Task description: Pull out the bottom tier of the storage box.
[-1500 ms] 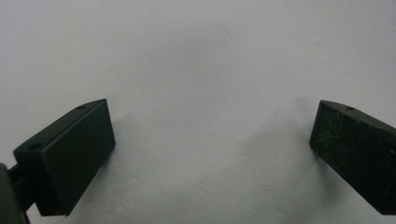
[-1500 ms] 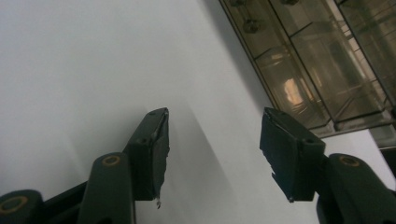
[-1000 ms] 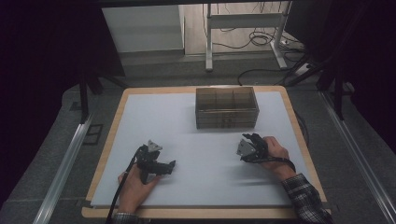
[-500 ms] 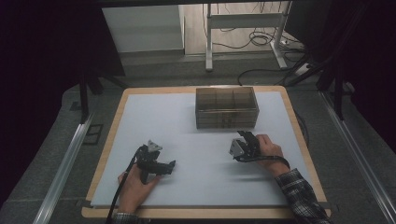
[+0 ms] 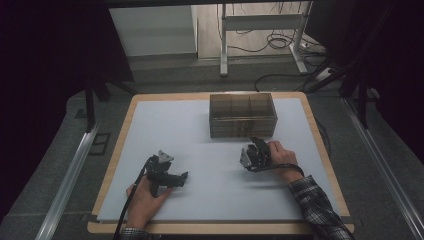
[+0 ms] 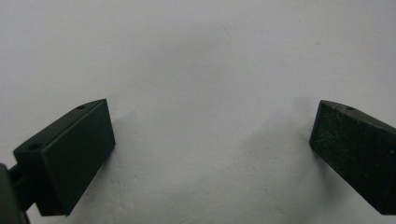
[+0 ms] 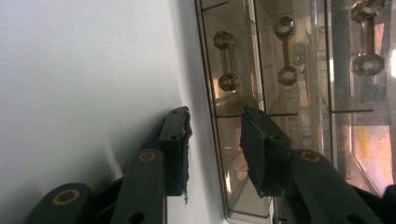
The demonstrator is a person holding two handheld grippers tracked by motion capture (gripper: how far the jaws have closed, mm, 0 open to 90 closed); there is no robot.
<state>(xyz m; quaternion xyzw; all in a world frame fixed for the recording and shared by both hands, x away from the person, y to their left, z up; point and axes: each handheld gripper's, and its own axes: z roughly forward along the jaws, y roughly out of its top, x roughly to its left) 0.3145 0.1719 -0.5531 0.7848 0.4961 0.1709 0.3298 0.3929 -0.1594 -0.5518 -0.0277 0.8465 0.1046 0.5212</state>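
Near the front edge of the table (image 5: 120,150), the left claw (image 5: 181,177) lies low on the white surface, its jaws spread wide with bare surface between them. Farther in, the right claw (image 5: 250,150) is turned on its side, jaws parted with a narrow gap, holding nothing. Just beyond it stands a clear brown box (image 5: 243,115) with compartments; its front wall with knob handles (image 7: 226,60) faces the claw. Behind the table, cables (image 5: 280,42) lie on the floor.
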